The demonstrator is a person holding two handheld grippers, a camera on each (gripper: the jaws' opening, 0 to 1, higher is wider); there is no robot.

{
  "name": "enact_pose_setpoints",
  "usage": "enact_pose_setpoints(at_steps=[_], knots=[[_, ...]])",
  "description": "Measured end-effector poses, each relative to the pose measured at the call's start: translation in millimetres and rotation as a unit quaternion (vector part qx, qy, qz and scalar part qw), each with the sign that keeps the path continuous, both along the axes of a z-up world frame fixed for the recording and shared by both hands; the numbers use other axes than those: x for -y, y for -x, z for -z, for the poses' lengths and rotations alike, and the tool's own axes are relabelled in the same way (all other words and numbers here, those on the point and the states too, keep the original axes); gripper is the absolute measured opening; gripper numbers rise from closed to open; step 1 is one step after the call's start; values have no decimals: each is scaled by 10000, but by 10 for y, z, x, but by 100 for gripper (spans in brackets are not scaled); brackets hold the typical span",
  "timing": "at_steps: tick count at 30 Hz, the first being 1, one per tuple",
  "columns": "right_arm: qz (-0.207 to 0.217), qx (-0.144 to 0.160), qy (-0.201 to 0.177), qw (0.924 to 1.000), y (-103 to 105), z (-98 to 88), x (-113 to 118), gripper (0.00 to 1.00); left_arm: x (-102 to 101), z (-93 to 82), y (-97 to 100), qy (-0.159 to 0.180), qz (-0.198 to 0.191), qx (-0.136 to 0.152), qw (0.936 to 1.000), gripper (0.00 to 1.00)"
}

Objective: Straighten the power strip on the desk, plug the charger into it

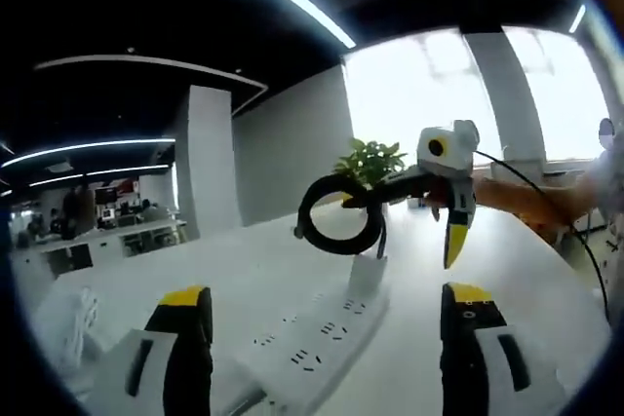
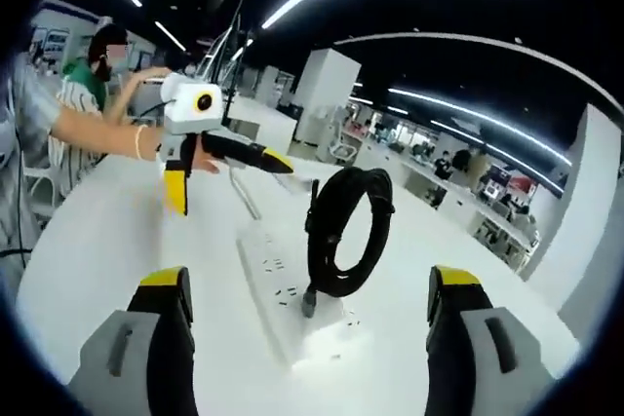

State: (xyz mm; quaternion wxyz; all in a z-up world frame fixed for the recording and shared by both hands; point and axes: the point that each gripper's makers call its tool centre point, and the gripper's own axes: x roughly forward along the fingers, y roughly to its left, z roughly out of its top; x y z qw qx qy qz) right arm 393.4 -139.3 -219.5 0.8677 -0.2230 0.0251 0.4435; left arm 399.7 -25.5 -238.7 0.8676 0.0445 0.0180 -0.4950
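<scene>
Now, charger (image 1: 368, 273): it stands as a small block on the far end of the power strip (image 1: 312, 338). From my right gripper view it shows as a darker stub (image 2: 310, 301) over a socket. I cannot tell whether its pins are fully home.
Cable coil (image 2: 348, 231): a black loop stands upright just above the charger. One jaw of my right claw (image 2: 310, 280) reaches to its rim in the left gripper view; touching or just beside, I cannot say.
Power strip: it lies flat on the white table (image 1: 507, 260). It runs away from my left claw (image 1: 327, 297) at a slant and looks fairly straight.
Right claw: jaws spread wide, nothing pinched between them.
Left claw: jaws wide too, empty, low over the near end of the strip.
Step in hand: as I judge it, seating the charger in its socket.
How to do it well: I would set the left claw down on the near end of the strip to pin it. Then I would close the right claw on the charger body, not on the coil, and press straight down into the socket.
Risk: pushing on the springy coil would tip the charger or skew the strip.
Beyond: a green plant (image 1: 370, 161) stands at the table's far edge, before bright windows.
</scene>
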Motion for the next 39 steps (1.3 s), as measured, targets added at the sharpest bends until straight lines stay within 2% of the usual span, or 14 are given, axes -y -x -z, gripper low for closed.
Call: enact_pose_setpoints(at_steps=[2, 5, 8, 11, 13, 17, 24, 27, 28, 30, 36, 39], knots=[[29, 46, -203, 9998, 66, -78, 1, 100, -19, -31, 3, 29, -65, 2, 10000, 99], [119, 122, -211, 9996, 141, -131, 23, 100, -44, -59, 12, 24, -190, 23, 9998, 97], [363, 183, 365, 9985, 144, -34, 106, 100, -40, -68, 45, -36, -240, 63, 9997, 97], [550, 466, 852, 9938, 147, 32, 147, 100, -29, -71, 85, -114, -293, 120, 9994, 97], [621, 593, 954, 9917, 182, 47, 134, 100, -39, -58, 97, -270, -364, 196, 9988, 97], [712, 668, 746, 9924, 246, -44, 118, 100, -60, -62, 148, -433, -490, 223, 9976, 97], [1133, 998, 364, 9879, 329, -287, 225, 100, -130, -147, 268, -390, -608, 278, 9970, 95], [1244, 949, -127, 9876, 397, -359, 256, 100, -154, -235, 309, -42, -696, 215, 9973, 95], [1270, 942, -172, 9873, 416, -361, 273, 100, -173, -279, 321, 112, -739, 198, 9970, 95], [1345, 953, -186, 9861, 443, -350, 313, 100, -216, -321, 330, 211, -847, 201, 9960, 96], [1713, 1033, -59, 9798, 519, -274, 475, 100, -288, -360, 400, 184, -1011, 212, 9945, 97], [1842, 978, -379, 9773, 576, -288, 525, 100, -323, -412, 449, 283, -1152, 364, 9923, 98]])
